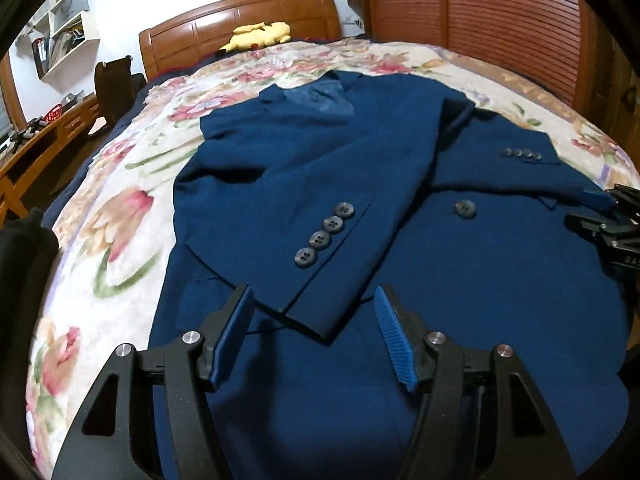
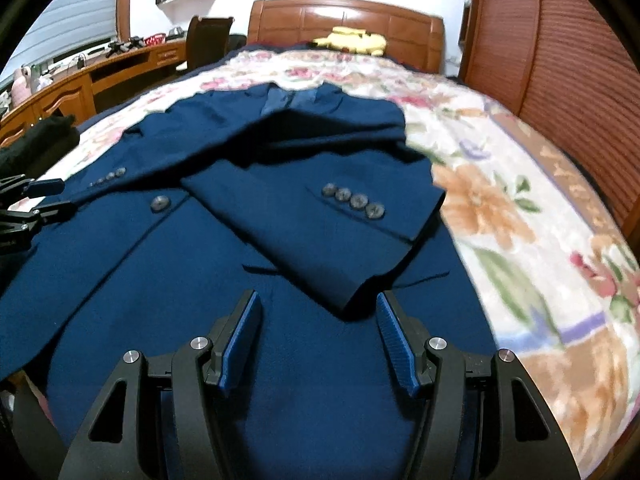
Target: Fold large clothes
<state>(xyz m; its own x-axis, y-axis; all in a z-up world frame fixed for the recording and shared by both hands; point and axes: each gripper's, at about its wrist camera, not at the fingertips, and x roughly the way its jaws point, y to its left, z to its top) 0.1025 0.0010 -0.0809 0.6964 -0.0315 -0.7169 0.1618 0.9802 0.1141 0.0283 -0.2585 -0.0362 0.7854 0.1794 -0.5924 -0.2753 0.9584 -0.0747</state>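
A dark blue suit jacket (image 1: 304, 168) lies front up on the flowered bedspread, collar toward the headboard; it also shows in the right wrist view (image 2: 224, 256). Both sleeves are folded in across the front. The left sleeve cuff (image 1: 316, 272) with several buttons lies just ahead of my left gripper (image 1: 312, 300), which is open and empty above the jacket's lower part. The right sleeve cuff (image 2: 360, 248) lies just ahead of my right gripper (image 2: 318, 300), also open and empty. Each gripper shows at the edge of the other's view: the right gripper (image 1: 596, 208), the left gripper (image 2: 44, 196).
The flowered bedspread (image 1: 120, 208) covers a bed with a wooden headboard (image 1: 240, 24). A yellow plush toy (image 1: 260, 34) lies by the headboard. A wooden louvred wardrobe (image 1: 500, 12) stands on the right. A desk and chair (image 2: 132, 64) stand on the left. A black garment (image 1: 24, 240) sits at the bed's left edge.
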